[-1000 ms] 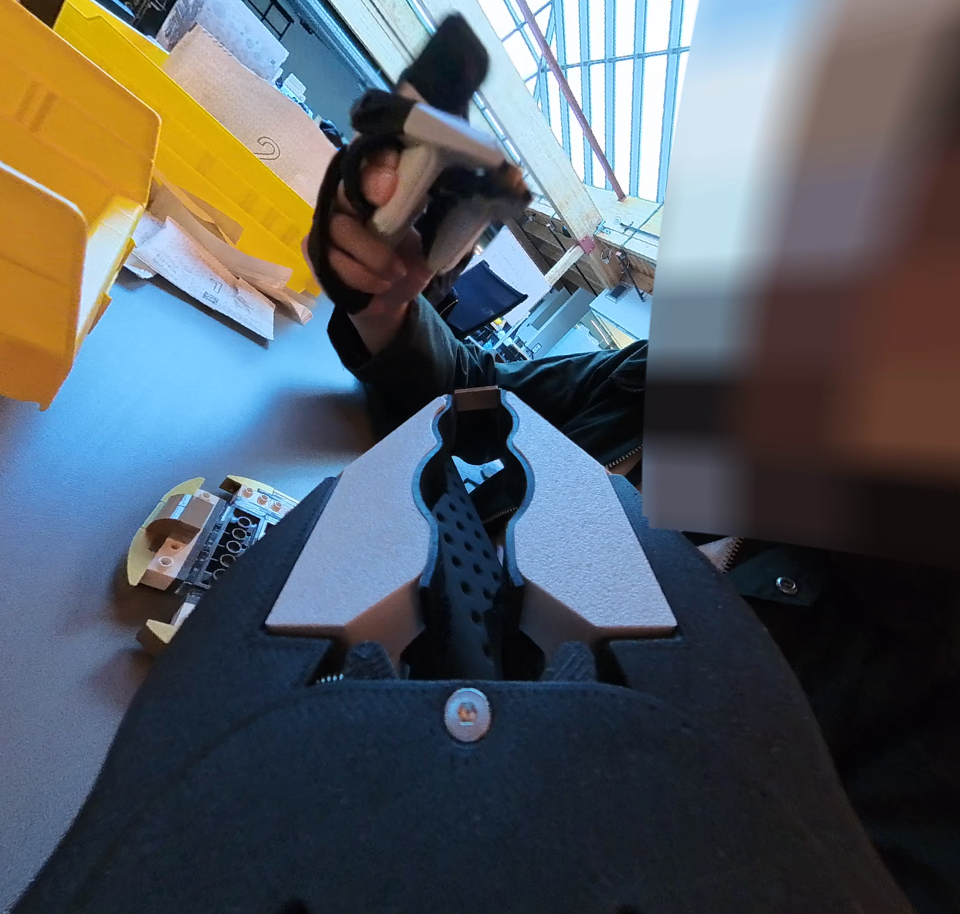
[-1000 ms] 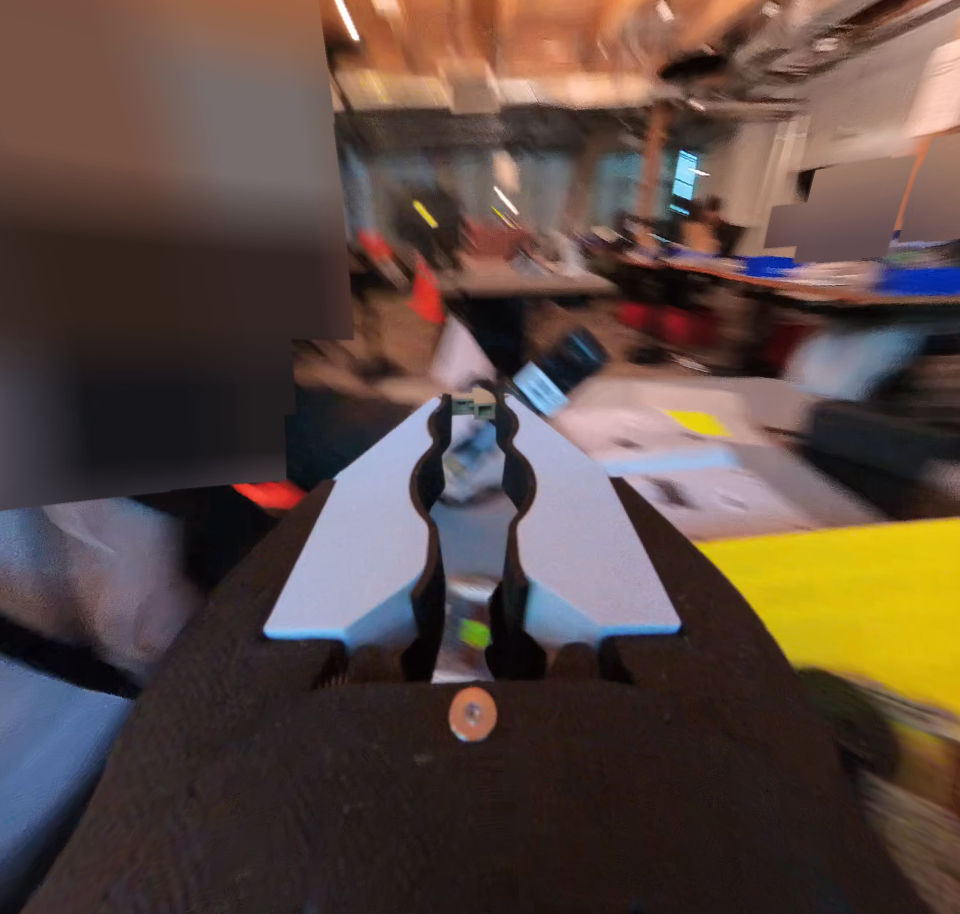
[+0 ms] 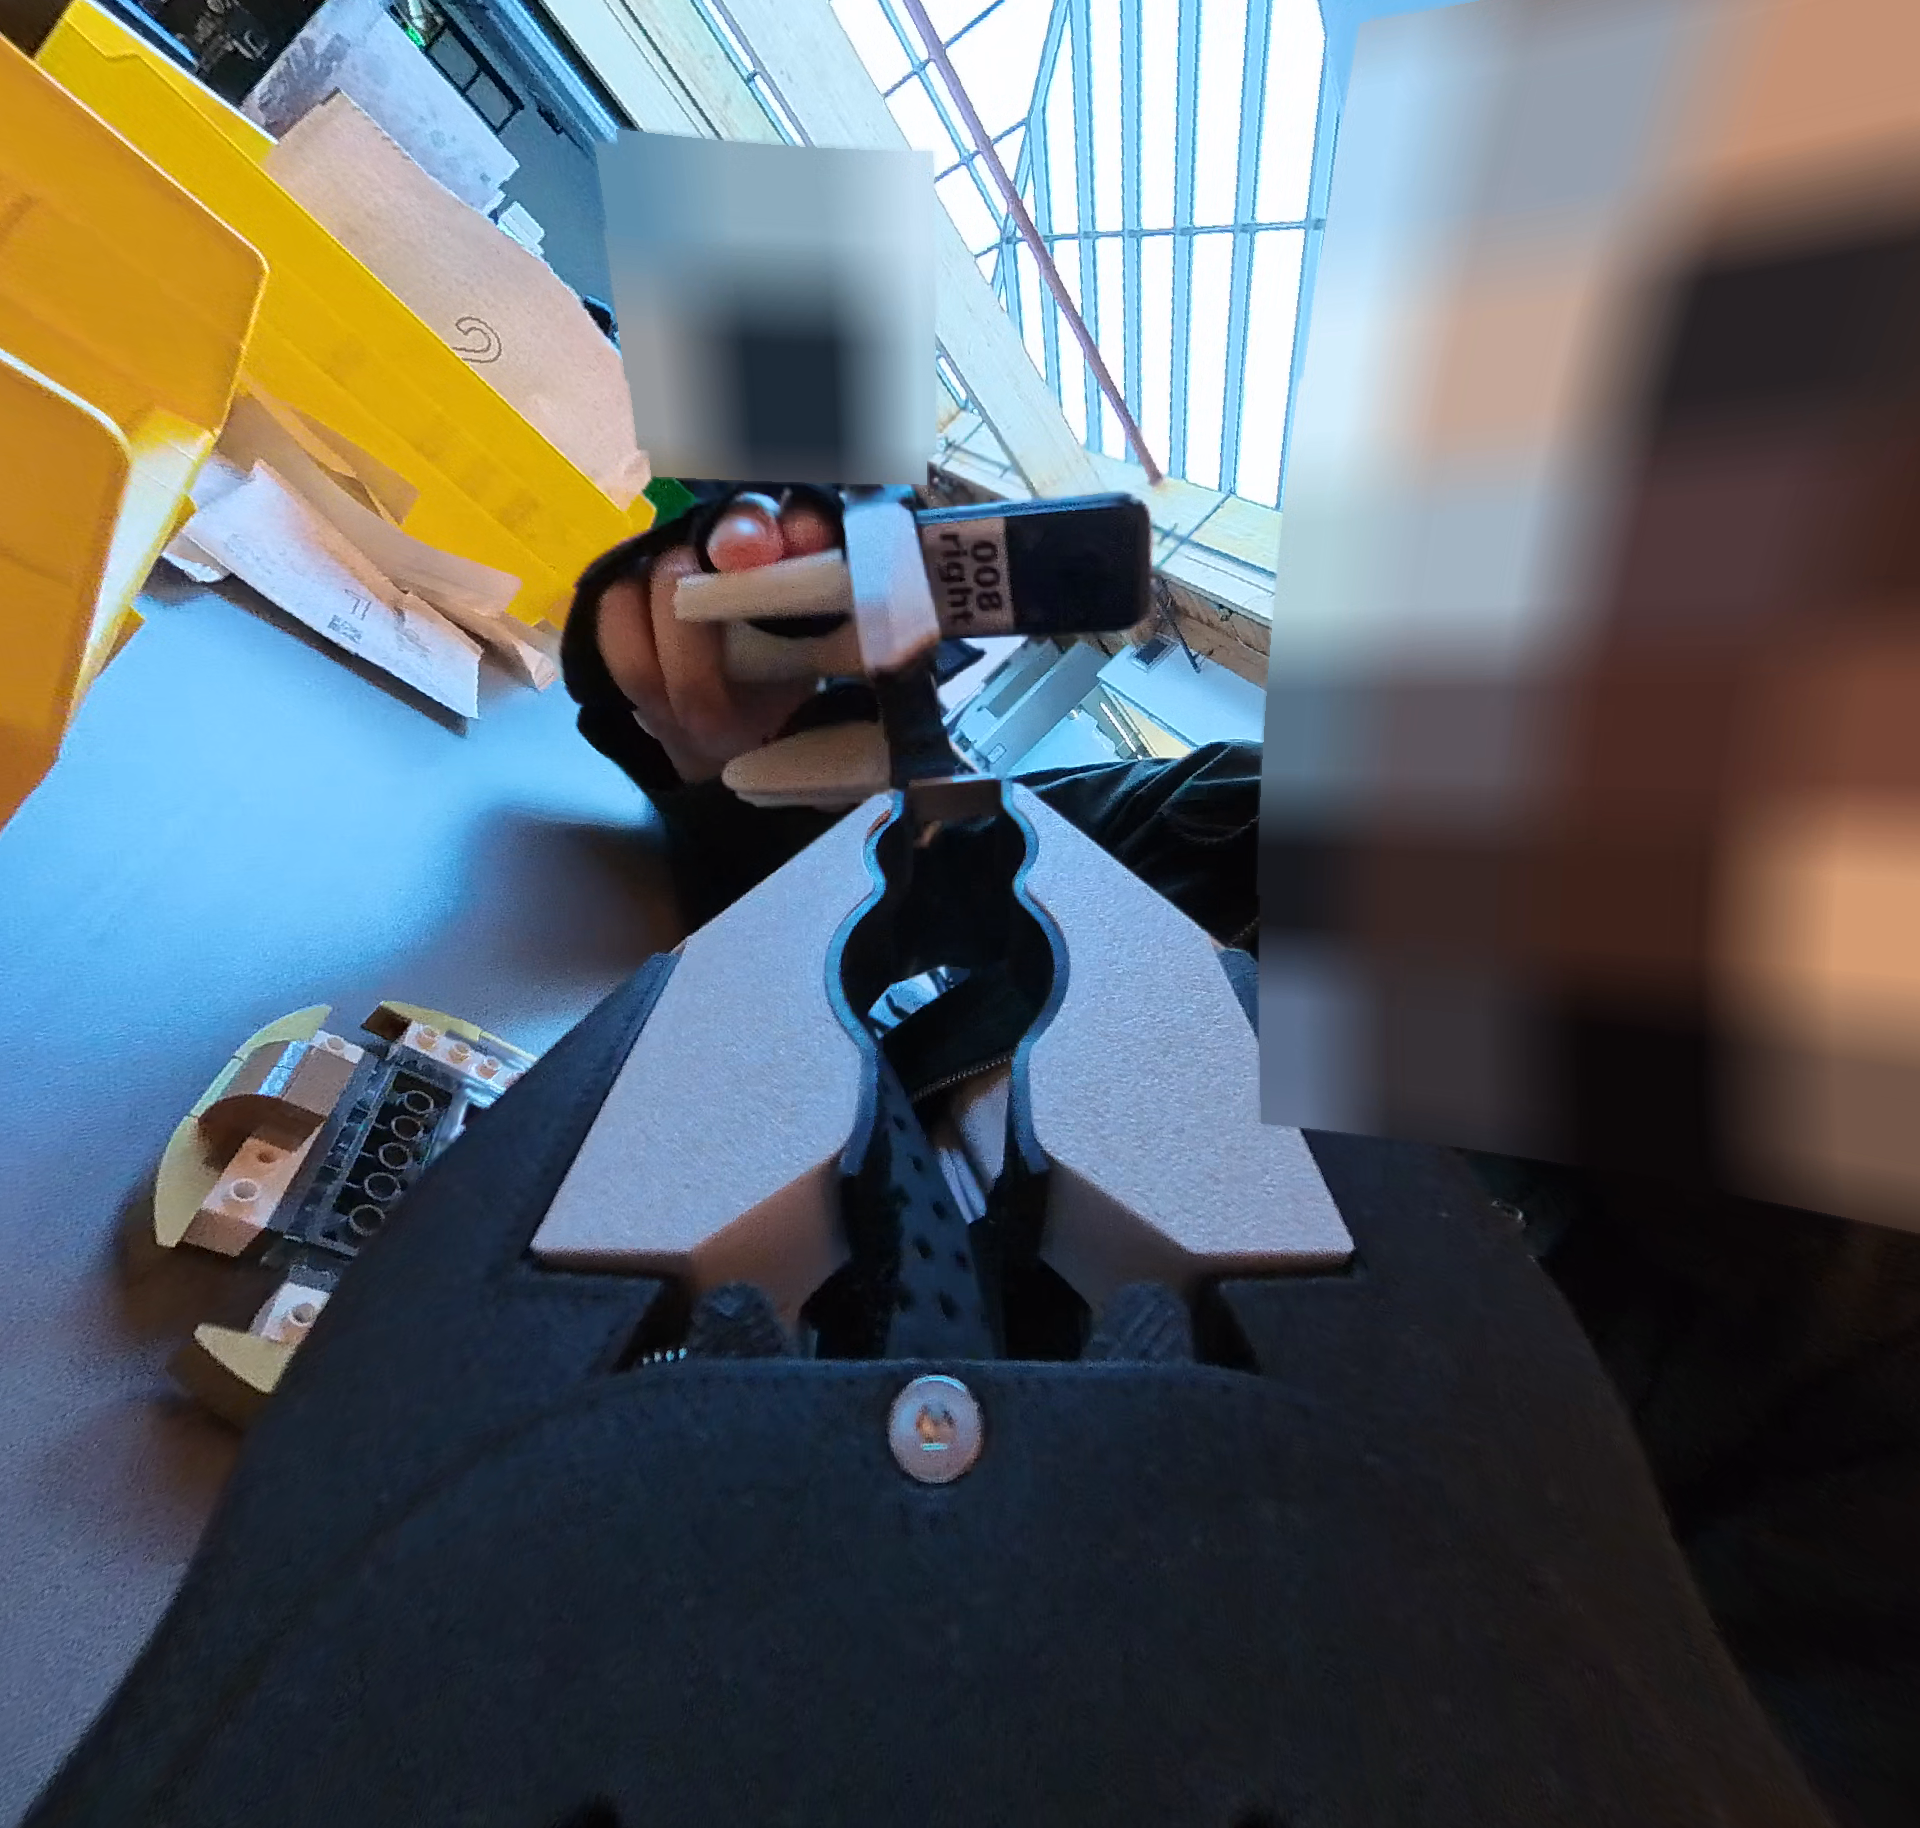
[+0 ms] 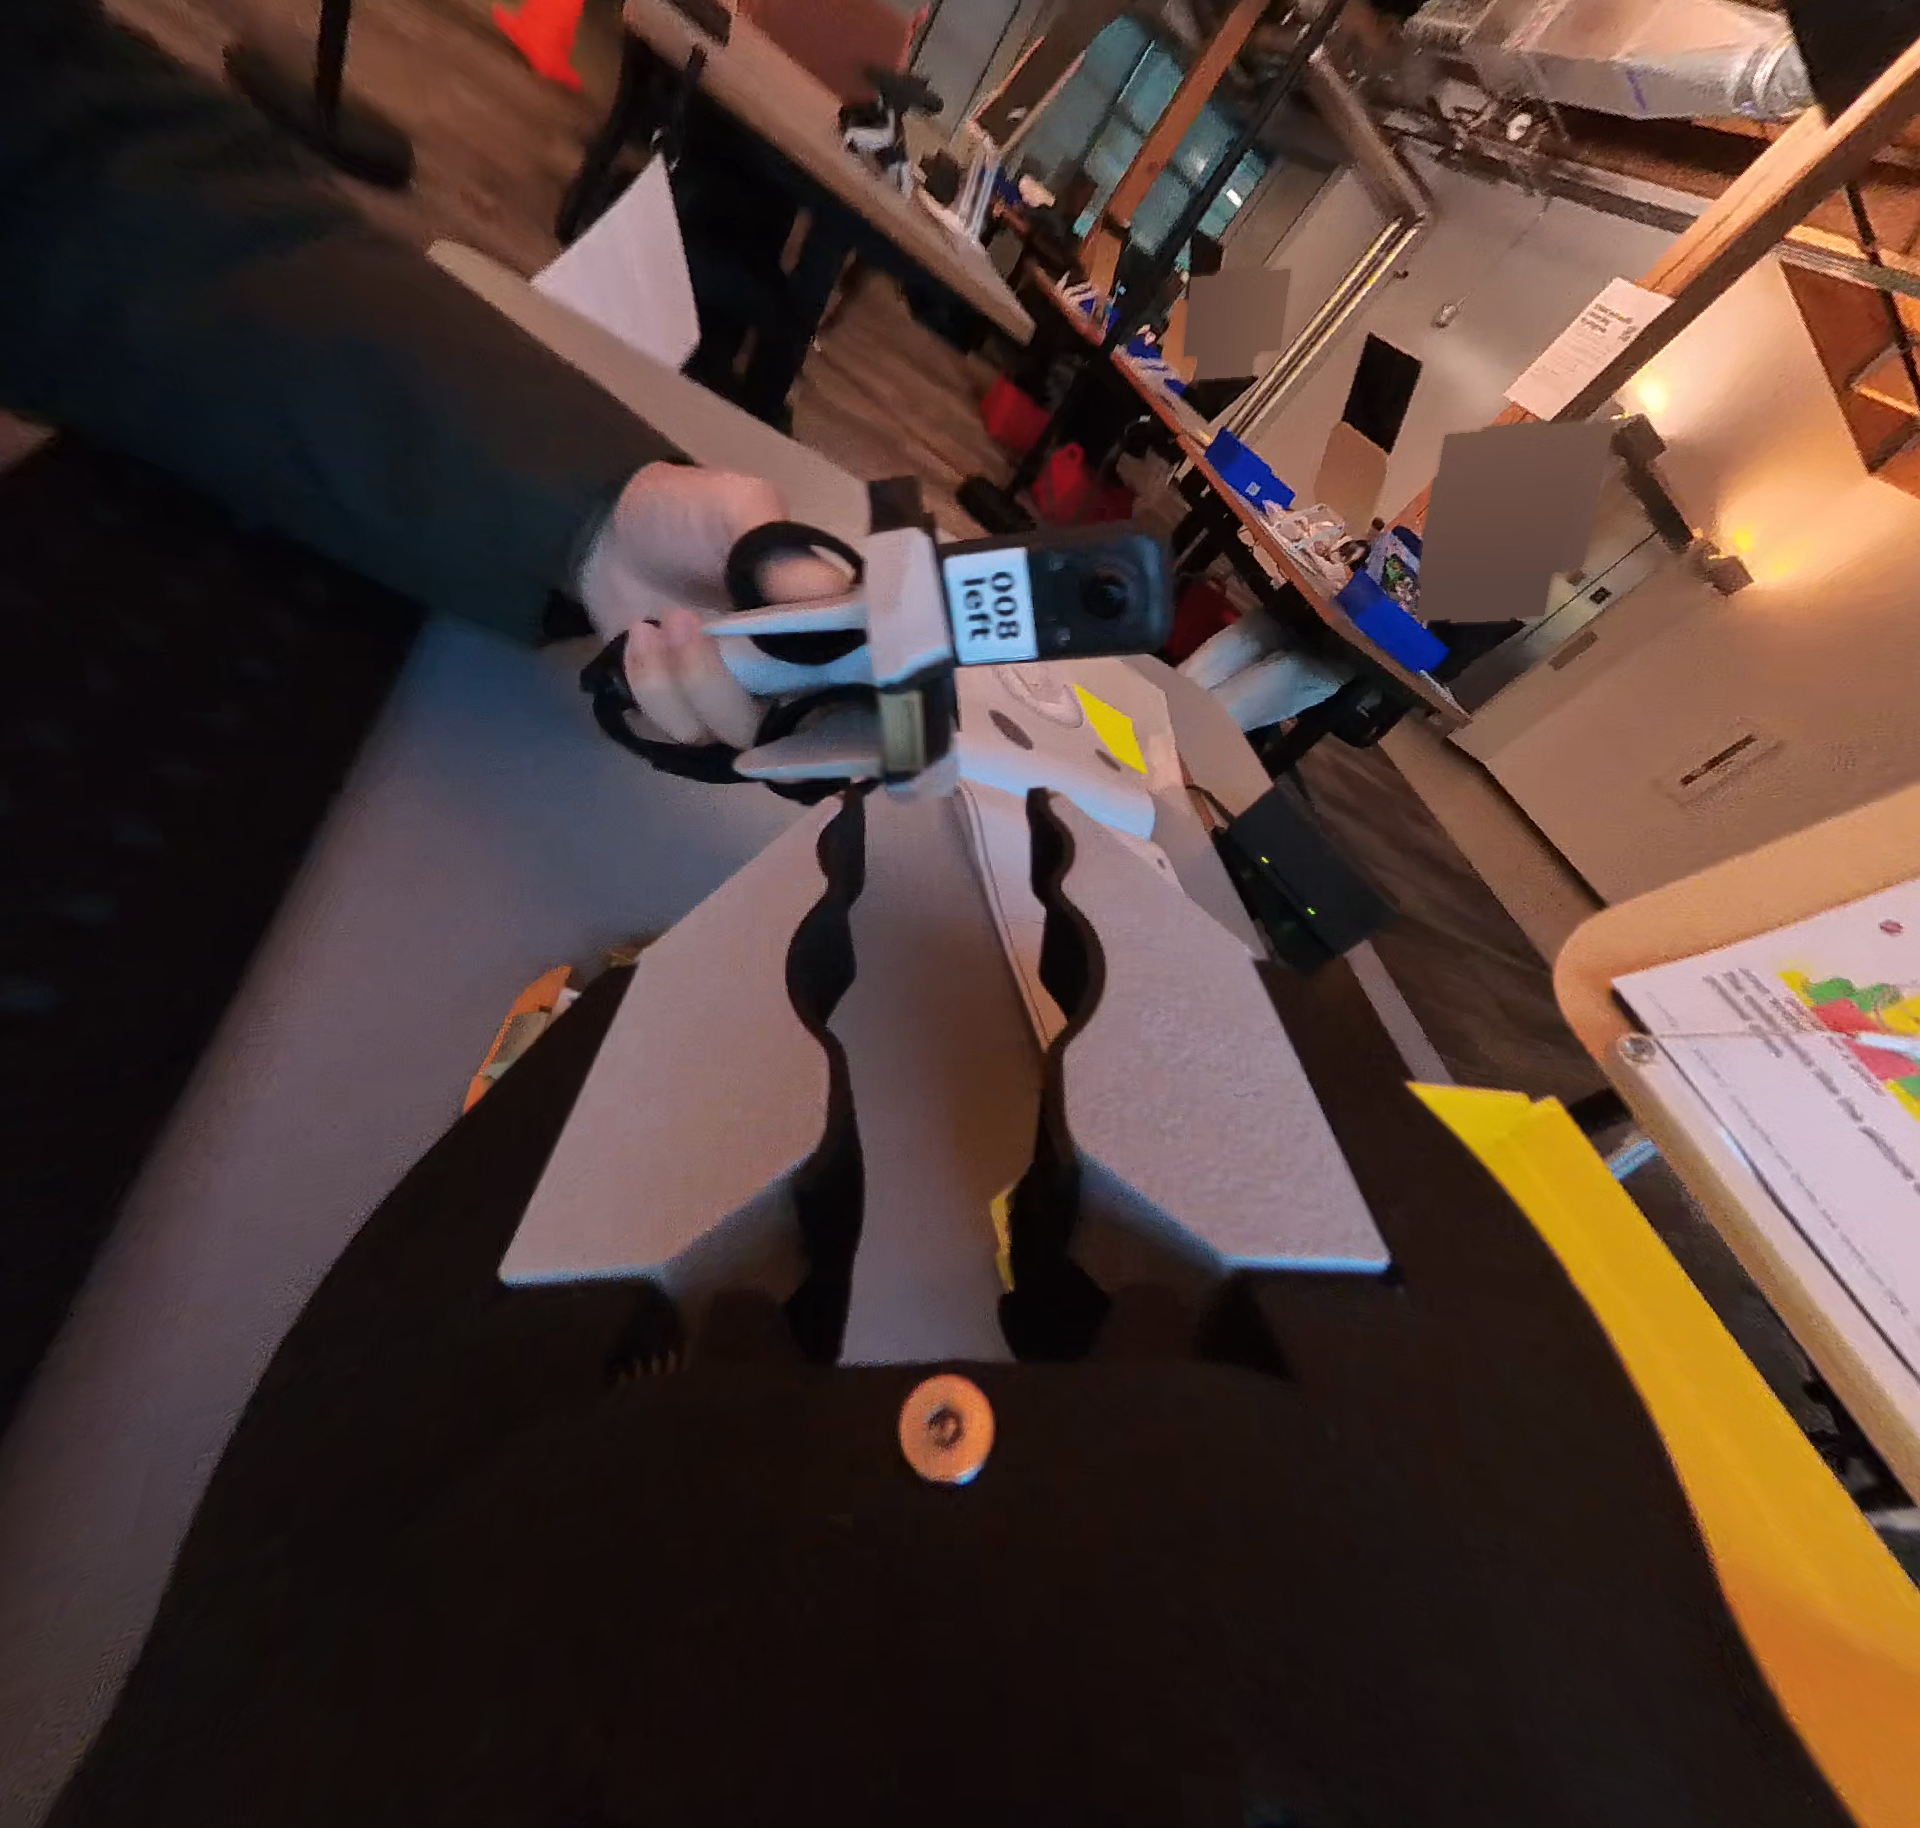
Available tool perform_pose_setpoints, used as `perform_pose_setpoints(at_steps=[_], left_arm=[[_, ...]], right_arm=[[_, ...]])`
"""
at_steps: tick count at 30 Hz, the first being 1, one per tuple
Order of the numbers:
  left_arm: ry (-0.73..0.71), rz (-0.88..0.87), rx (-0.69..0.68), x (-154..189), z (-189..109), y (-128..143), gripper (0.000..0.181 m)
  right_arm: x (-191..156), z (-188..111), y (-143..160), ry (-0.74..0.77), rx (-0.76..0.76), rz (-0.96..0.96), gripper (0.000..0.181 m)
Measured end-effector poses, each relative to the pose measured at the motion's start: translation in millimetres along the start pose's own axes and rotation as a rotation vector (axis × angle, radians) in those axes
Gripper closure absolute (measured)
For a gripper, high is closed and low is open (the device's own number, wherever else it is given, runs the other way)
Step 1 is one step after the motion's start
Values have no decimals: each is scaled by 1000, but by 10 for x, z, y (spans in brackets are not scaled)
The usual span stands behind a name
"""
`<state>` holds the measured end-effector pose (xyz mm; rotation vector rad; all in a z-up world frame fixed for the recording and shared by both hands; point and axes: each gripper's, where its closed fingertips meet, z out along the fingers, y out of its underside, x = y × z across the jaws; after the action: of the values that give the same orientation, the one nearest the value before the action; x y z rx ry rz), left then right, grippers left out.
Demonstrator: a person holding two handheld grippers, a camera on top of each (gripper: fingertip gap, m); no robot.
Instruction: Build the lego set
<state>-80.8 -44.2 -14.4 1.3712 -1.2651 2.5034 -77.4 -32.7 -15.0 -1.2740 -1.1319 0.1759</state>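
1. Counting first: two grippers are in play, one in each of the person's hands, along with one small tan brick and one half-built model.
2. The left gripper (image 3: 954, 814) has its fingers drawn together on the small tan brick (image 3: 954, 799), pinched right at the tips and held up off the table (image 3: 260, 843).
3. The right gripper (image 4: 943, 810) has its fingers spread apart with nothing between them.
4. The two tools face each other nose to nose. From the right wrist view, the brick-carrying tips of the left one sit just beyond the right one's parted tips. I cannot tell whether they touch.
5. The half-built model (image 3: 322, 1155), tan and pale yellow with a dark studded middle, lies flat on the table below and to the left of the left gripper, untouched by either tool.
6. The right hand (image 3: 665, 656), in a black fingerless glove, is wrapped around its handle with the tool lying sideways. The left hand (image 4: 675, 615), reaching from a dark sleeve, holds its tool level in the same way.
7. At least two yellow bins (image 3: 104, 324) stand at the table's far side, with loose papers (image 3: 343, 583) beside them.
8. One printed sheet (image 4: 1808, 1061) lies on a neighbouring surface, and one small black box (image 4: 1299, 890) rests past the table's edge.
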Motion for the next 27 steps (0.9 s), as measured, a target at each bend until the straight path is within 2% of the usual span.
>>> perform_pose_setpoints(at_steps=[1,4,7,12,13,14,15,17,20,24,27], left_arm=[[-3,2,-8,-8,9,16,167],[-6,12,-14,-12,24,28,167],[-2,23,-12,-3,29,23,167],[71,16,-14,133,85,30,154],[62,17,-27,118,88,54,154],[52,22,-29,101,81,61,158],[69,31,-29,124,72,66,179],[67,44,0,110,85,33,181],[-35,94,61,-12,23,-97,181],[-232,173,194,-165,-321,-364,178],[-259,144,279,-178,-503,-501,177]], right_arm=[[-51,46,-3,-5,-7,-7,155],[-102,119,-9,5,-15,-24,171],[-108,118,-11,-2,-20,-9,175],[-99,35,-101,-149,104,290,175],[-104,-1,-132,-205,145,377,181],[-72,-51,-183,-250,200,469,181],[16,-91,-207,-256,246,553,181],[192,-124,-155,-222,264,642,181],[236,-114,47,-164,159,565,181],[16,-40,214,-210,-2,456,181],[-5,6,547,-163,-196,368,181]])
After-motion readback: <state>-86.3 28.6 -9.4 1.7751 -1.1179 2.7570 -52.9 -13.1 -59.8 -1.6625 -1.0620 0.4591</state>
